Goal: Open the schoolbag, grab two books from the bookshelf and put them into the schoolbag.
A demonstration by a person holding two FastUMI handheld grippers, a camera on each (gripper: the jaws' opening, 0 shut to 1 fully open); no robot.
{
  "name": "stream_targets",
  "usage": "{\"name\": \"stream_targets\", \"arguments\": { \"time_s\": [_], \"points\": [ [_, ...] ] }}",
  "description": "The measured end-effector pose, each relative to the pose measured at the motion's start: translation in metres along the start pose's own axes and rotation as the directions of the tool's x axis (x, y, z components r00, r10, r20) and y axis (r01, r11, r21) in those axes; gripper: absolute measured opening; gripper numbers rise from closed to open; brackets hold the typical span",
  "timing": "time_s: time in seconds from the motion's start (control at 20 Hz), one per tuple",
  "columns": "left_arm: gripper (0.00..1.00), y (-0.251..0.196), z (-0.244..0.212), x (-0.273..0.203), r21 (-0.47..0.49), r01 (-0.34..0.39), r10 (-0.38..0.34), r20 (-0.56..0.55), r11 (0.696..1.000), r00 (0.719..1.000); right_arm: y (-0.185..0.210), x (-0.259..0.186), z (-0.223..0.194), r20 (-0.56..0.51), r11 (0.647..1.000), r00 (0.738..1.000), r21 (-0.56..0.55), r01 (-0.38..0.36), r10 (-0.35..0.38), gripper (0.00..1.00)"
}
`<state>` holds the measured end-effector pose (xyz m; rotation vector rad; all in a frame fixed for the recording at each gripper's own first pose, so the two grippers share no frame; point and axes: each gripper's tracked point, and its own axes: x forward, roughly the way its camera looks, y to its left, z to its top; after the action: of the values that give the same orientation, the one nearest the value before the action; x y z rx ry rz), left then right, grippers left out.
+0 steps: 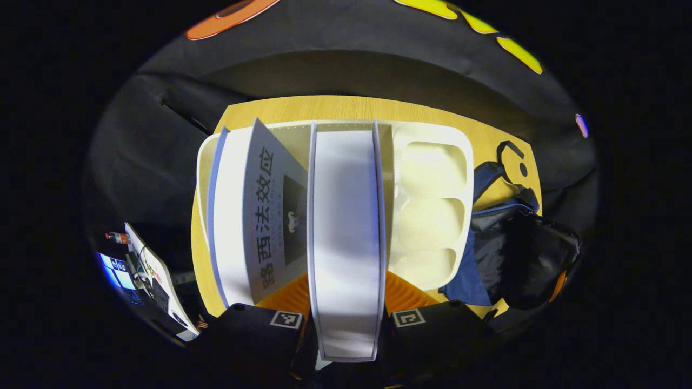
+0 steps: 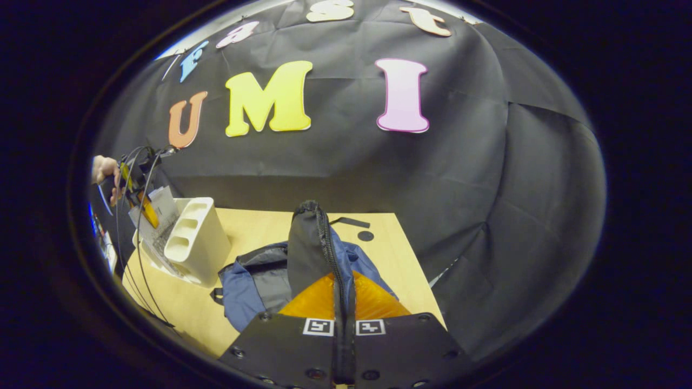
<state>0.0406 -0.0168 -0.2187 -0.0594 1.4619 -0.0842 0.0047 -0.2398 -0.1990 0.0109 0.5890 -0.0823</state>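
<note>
Schoolbag (image 2: 259, 281): blue and grey, slumped on the wooden table (image 2: 378, 254); its zipped edge is pinched upright between the closed fingers of the right gripper (image 2: 344, 302). White book (image 1: 346, 237): clamped edge-on between both fingers of the left gripper (image 1: 346, 319), standing in the cream bookshelf (image 1: 432, 216) directly ahead. Second book (image 1: 254, 216): leaning just left of the held one. Bookshelf: left of the schoolbag in the right gripper view.

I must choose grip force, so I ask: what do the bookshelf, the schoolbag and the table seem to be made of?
The bookshelf looks like moulded plastic, cream, smooth, semi-matte: rounded edges and pressed-in oval recesses. The schoolbag seems to be woven synthetic fabric, blue and grey, soft: it folds and creases, and a zipper runs along its raised flap. The table looks like light wood or wood-look laminate, matte; which one I cannot tell.
</note>
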Motion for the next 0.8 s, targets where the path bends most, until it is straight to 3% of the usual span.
{"name": "stream_targets", "arguments": {
  "time_s": [0.45,0.6,0.8],
  "points": [
    [0.46,0.021,-0.066,-0.118,-0.019,0.075,-0.072,0.104,0.997,0.992,0.007,-0.003,0.000,0.005,1.000,1.000,-0.011,-0.017,0.018,0.00],
    [0.46,0.011,-0.089,-0.144,-0.070,0.187,-0.177,0.125,0.980,0.976,0.008,-0.005,0.000,0.000,1.000,1.000,-0.004,-0.015,0.015,0.00],
    [0.46,-0.021,-0.105,-0.151,-0.136,0.356,-0.333,0.165,0.925,0.928,0.007,-0.006,-0.002,-0.010,1.000,1.000,0.003,-0.007,0.007,0.00]
  ]
}}
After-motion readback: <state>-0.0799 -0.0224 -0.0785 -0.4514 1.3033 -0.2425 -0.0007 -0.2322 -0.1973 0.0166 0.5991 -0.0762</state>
